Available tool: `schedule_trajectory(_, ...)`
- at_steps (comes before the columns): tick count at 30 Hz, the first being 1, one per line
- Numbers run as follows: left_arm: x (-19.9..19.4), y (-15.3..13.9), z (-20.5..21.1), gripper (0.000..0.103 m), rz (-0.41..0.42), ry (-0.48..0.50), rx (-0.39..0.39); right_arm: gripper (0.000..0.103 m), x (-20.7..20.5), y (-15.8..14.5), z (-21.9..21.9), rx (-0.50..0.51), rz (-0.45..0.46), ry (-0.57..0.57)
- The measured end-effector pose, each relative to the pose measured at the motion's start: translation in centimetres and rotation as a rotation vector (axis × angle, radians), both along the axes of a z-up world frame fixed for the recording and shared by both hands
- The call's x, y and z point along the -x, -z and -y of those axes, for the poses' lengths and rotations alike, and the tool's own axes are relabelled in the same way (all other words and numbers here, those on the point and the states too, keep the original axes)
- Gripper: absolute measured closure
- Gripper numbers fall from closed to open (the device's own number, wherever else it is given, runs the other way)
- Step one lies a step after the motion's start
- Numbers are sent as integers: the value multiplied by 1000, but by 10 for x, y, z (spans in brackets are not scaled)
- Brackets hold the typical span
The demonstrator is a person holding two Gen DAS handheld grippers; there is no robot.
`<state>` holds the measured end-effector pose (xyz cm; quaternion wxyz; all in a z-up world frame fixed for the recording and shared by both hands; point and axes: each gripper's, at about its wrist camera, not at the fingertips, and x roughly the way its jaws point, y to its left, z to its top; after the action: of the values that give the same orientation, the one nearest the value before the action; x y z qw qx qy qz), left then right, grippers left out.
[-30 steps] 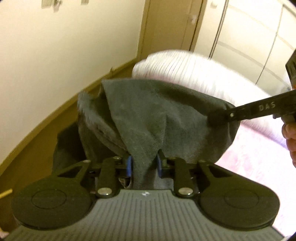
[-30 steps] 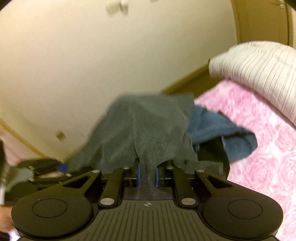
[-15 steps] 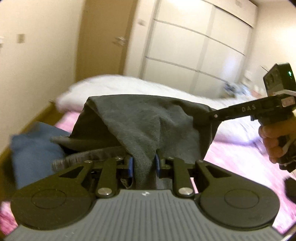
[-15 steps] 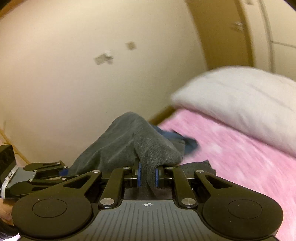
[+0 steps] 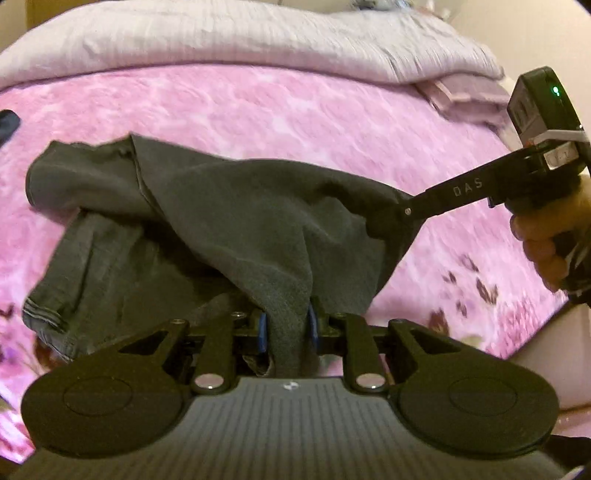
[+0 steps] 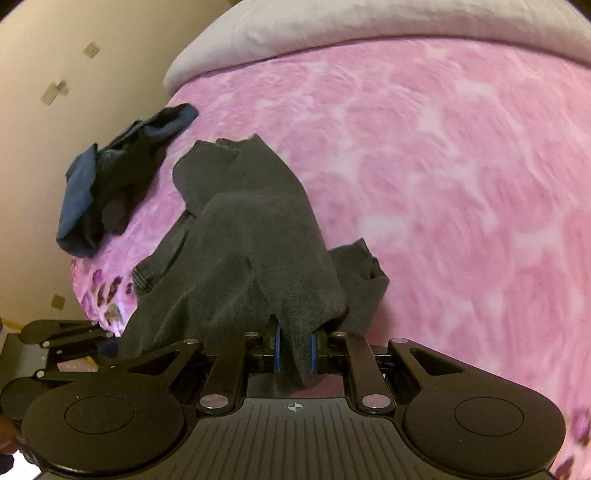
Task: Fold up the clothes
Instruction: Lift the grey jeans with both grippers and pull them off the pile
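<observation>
Left wrist view, L to R: we see a dark grey garment [image 5: 229, 221] spread over the pink floral blanket [image 5: 295, 110] of the bed, its far-left part w/ a hemmed sleeve end lying toward the blanket's left edge. Left gripper [image 5: 286, 328] jaws closed on a bunched fold of the cloth, blue pads pinching it from both sides. Further R the fabric is pulled taut up to the right gripper [image 5: 391, 218], which comes in from the right edge and clamps the garment's corner; a hand [image 5: 546, 243] holds its handle. Pale ribbed duvet [image 5: 240, 33] runs along the bed's far edge.

Right wrist view, L to R: cream wall [image 6: 55, 147], then a navy garment [image 6: 110, 177] crumpled at the bed's left edge, apart from the grey one. Left gripper's linkage at lower left, jaw state not visible here. Grey garment [image 6: 258, 229] mid-frame, draped up from the blanket [image 6: 461, 166] into the right gripper [image 6: 295, 350], jaws closed on a fold. Cloth partly lifted, rest on the blanket.
</observation>
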<state>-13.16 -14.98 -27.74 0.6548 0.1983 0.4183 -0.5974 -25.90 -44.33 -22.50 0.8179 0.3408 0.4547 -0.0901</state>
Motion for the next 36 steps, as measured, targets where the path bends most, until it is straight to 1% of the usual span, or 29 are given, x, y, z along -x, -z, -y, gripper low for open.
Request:
schedule_trajectory(1,5,6,3,86,6,23,-9,90,7,0,-6,-9,11,12)
schedule_trajectory(4,18,23,11,86,23,97,-25,90,22,16,-6,-14,64,52)
schedule_trajectory(6,14,25,10,84,23,168,9,89,26,33,-6,4,91,71)
schedule_trajectory(9,14,40,5,83,9,229,50,88,38,53,-6,31,128,94)
schedule_trajectory(11,23,40,-7,82,12,244,91,88,47,66,-8,54,157,103)
schedule_trajectory(14,31,52,-19,81,22,232,155,88,56,82,-11,80,197,123)
schedule_trajectory(17,42,60,-28,81,54,214,214,87,60,89,-17,136,223,108)
schedule_trajectory(21,50,65,-37,81,136,232,289,87,65,92,-22,217,272,71)
schedule_trajectory(25,56,71,-46,81,201,253,346,87,77,86,-44,253,294,122)
schedule_trajectory(28,59,77,-60,78,226,256,373,86,86,81,-61,279,309,161)
schedule_trajectory(30,62,74,-70,73,231,248,351,84,93,78,-72,297,319,187)
schedule_trajectory(31,64,71,-76,71,241,247,349,79,96,76,-77,306,324,200)
schedule_trajectory(32,65,67,-86,63,267,255,365,70,99,75,-83,314,330,213)
schedule_trajectory(33,67,63,-96,55,293,263,380,64,102,73,-88,323,335,226)
schedule_trajectory(34,68,60,-106,52,322,268,389,53,105,71,-94,332,340,239)
schedule_trajectory(35,68,58,-114,46,358,267,383,46,108,70,-100,341,345,252)
schedule_trajectory(36,67,56,-123,44,397,267,378,43,112,68,-105,349,350,265)
